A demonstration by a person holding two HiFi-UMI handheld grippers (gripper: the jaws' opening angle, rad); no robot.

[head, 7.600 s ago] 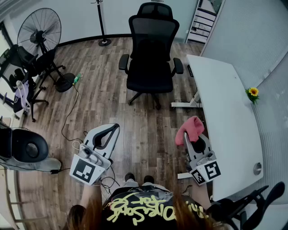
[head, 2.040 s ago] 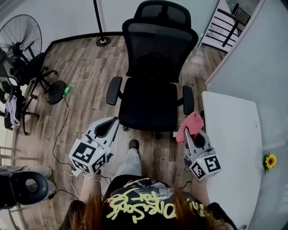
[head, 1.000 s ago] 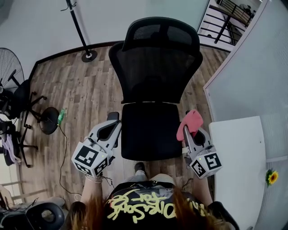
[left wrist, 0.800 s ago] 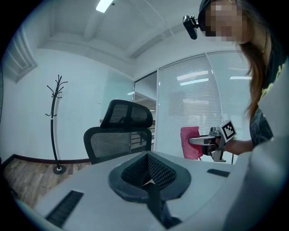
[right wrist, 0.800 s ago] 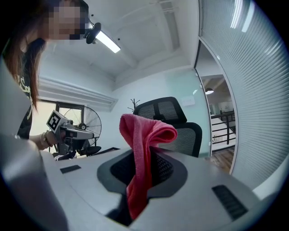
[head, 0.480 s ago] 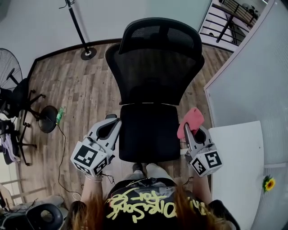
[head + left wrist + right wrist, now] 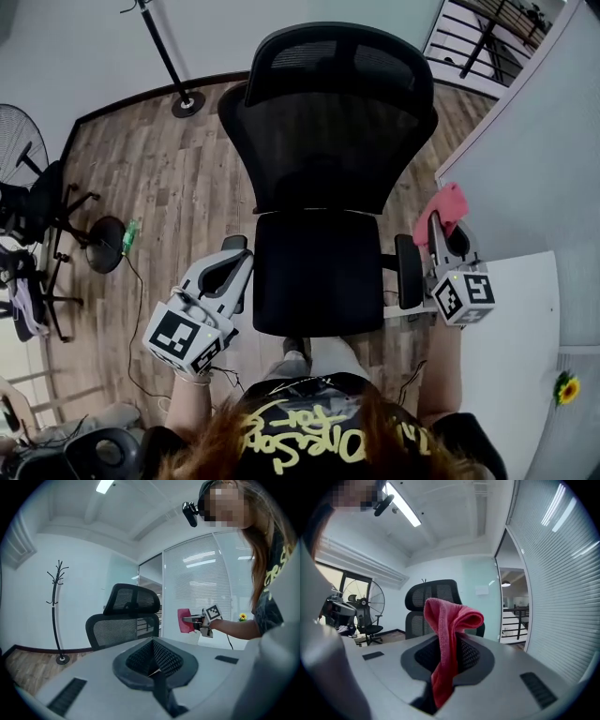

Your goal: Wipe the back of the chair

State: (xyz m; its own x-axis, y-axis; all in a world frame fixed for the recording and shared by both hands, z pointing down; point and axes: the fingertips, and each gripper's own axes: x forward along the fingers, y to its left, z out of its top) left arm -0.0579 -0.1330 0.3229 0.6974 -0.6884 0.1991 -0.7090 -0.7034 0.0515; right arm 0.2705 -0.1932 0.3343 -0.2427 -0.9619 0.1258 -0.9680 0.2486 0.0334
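A black mesh office chair faces me in the head view, with its backrest [image 7: 328, 141], headrest [image 7: 337, 58] and seat [image 7: 317, 272]. My right gripper [image 7: 442, 228] is shut on a pink cloth [image 7: 443, 206], to the right of the right armrest [image 7: 408, 270] and apart from the backrest. In the right gripper view the pink cloth [image 7: 449, 634] hangs folded from the jaws, in front of the chair [image 7: 417, 597]. My left gripper [image 7: 238, 257] is shut and empty beside the seat's left edge. The left gripper view shows the chair's backrest [image 7: 119, 631] and the right gripper [image 7: 191, 619] holding the cloth.
A coat stand [image 7: 174, 67] rises at the back left. A floor fan [image 7: 17, 155] and a second chair [image 7: 47, 202] stand at the far left, with a green bottle [image 7: 128, 236] on the floor. A white desk [image 7: 511, 375] with a sunflower [image 7: 565, 387] and a partition [image 7: 525, 159] close off the right.
The chair has come much closer over the frames. In the last half second my right gripper carried the cloth rightward and outward, past the right armrest. The left gripper barely moved.
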